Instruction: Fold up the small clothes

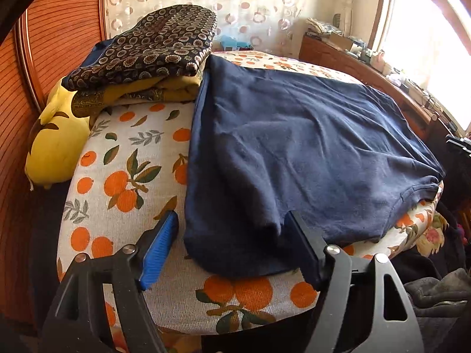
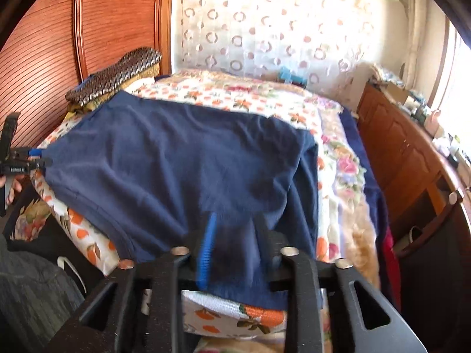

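A navy blue T-shirt (image 1: 294,153) lies spread on an orange-print cushion (image 1: 123,176). My left gripper (image 1: 232,220) is open, its jaws either side of the shirt's near sleeve corner without closing on it. In the right wrist view the same shirt (image 2: 176,158) covers the cushion (image 2: 259,314). My right gripper (image 2: 235,223) straddles a bunched fold at the shirt's near edge; its jaws stand a little apart with cloth between them, and the image is blurred. The left gripper (image 2: 44,158) shows at the far left by the shirt's corner.
A folded stack of dark patterned and mustard cloth (image 1: 147,58) sits at the cushion's back left, beside a yellow plush toy (image 1: 56,144). A wooden headboard (image 1: 53,29) stands left, a cluttered wooden sideboard (image 2: 412,153) right. Dark clothing (image 1: 441,294) lies at lower right.
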The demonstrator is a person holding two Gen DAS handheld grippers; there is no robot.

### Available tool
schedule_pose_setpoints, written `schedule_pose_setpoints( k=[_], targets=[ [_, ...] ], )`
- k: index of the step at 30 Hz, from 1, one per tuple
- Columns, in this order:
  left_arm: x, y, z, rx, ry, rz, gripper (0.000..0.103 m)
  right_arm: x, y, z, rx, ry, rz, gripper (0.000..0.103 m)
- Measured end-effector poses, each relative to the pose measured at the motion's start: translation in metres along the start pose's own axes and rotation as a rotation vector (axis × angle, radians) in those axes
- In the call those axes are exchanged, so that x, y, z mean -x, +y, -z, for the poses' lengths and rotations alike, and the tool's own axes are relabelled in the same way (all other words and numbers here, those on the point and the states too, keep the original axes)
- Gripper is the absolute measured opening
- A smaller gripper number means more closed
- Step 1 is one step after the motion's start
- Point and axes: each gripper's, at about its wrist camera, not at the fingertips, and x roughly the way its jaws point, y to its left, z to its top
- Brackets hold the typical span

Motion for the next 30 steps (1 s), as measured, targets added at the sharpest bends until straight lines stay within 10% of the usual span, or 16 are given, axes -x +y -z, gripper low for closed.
schedule_pose_setpoints(
  k=[23, 30],
  targets=[
    [0.002, 0.001, 0.005, 0.029, -0.055, 0.001, 0.076, -0.108, 0.070, -0.007, 0.024, 0.068, -0.162, 0.063],
    [0.006, 0.010, 0.005, 0.113, -0.063, 0.095, 0.039, -0.110, 0.070, -0.003, 0.014, 0.027, -0.157, 0.070]
  ],
)
